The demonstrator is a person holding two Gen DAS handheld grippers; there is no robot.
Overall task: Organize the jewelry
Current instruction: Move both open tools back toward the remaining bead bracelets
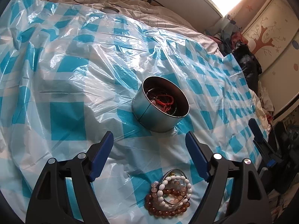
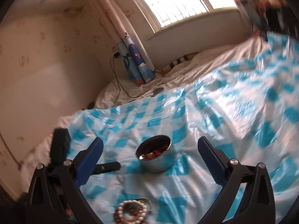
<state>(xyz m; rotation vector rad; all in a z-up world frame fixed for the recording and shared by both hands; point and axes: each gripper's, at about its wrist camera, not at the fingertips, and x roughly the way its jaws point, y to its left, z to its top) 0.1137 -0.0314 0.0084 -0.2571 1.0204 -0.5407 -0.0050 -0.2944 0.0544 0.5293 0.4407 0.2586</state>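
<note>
From the left wrist, the left gripper hangs with jaws spread and empty, the pile of bead bracelets on the checked plastic sheet just on the near side of the metal tin, which already holds red cords. From the right wrist, blurred, the right gripper is likewise spread and empty, bracelets again nearer than the tin. I judge the tangled strands may snag, or the light tin tip on the soft sheet; no writing is legible.

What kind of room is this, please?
Most likely a bedroom: a bed with wrinkled white bedding under a blue-and-white checked plastic sheet, a bright window, and a cream wardrobe painted with a tree.
</note>
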